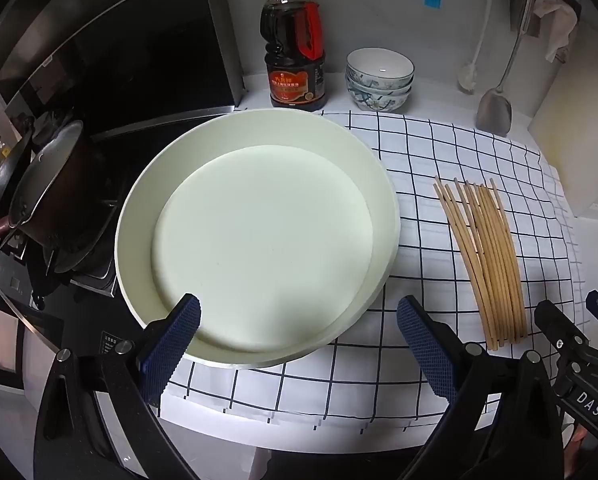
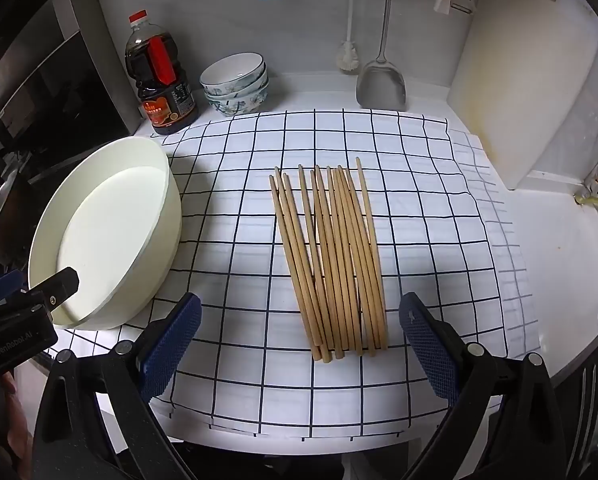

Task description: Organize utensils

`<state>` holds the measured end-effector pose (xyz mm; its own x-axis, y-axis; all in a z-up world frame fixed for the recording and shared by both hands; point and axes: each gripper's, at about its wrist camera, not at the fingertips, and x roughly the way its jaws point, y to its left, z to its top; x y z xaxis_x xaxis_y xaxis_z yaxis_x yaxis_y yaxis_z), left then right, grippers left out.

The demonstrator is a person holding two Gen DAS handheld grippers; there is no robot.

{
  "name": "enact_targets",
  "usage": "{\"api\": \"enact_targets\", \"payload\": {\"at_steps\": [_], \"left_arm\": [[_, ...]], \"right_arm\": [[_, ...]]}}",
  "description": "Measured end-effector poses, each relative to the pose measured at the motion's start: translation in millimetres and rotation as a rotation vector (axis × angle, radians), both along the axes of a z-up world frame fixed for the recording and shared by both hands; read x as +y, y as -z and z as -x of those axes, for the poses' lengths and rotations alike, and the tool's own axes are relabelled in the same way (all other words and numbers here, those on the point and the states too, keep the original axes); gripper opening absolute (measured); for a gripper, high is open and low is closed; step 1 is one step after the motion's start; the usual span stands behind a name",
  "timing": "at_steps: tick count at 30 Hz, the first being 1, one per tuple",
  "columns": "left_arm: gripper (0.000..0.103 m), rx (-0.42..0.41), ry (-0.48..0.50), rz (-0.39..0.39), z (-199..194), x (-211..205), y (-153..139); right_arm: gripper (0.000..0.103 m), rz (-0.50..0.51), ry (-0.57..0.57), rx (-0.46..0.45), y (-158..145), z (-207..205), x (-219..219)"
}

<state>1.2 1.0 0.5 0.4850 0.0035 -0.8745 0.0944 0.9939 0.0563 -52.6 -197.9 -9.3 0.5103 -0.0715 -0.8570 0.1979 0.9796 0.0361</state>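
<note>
The chopsticks [image 2: 331, 264] lie fanned on the checked cloth [image 2: 427, 240] at frame centre, right of the white basin [image 2: 167, 216]. Both grippers, right gripper [image 2: 299, 344] and left gripper [image 1: 299, 340], hang released. Best pinch the bundle near its thick ends, squarely.

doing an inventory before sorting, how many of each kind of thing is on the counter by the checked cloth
chopsticks: 11, lying side by side on the checked cloth
round white tray: 1
patterned bowls: 3, stacked
soy sauce bottle: 1
metal spatula: 1
white brush: 1
cutting board: 1
total: 19
</note>
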Motion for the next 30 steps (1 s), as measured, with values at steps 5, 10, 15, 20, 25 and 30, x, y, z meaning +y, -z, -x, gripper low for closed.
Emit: {"api": "enact_targets", "payload": {"at_steps": [5, 10, 15, 20, 25, 30], "left_arm": [[0.097, 0.000, -0.002, -0.001, 0.2, -0.3, 0.2], [0.097, 0.000, -0.004, -0.002, -0.2, -1.4, 0.3], [0.097, 0.001, -0.002, -0.003, -0.5, -1.3, 0.1], [0.097, 0.001, 0.000, -0.005, -1.1, -2.5, 0.3], [0.097, -0.002, 0.002, -0.011, -1.8, -5.0, 0.2], [0.097, -0.002, 0.000, -0.012, -1.6, -6.9, 0.4]], "right_arm": [[0.095, 0.000, 0.000, 0.001, 0.8, -0.4, -0.8], [0.095, 0.000, -0.001, 0.000, 1.6, -0.6, -1.6], [0.095, -0.002, 0.001, 0.002, -0.7, -2.6, -5.4], [0.095, -0.005, 0.003, 0.003, 2.3, -2.4, -4.5], [0.095, -0.006, 0.003, 0.004, 2.8, -3.0, -4.4], [0.095, -0.007, 0.003, 0.002, 1.9, -2.0, -5.4]]}}
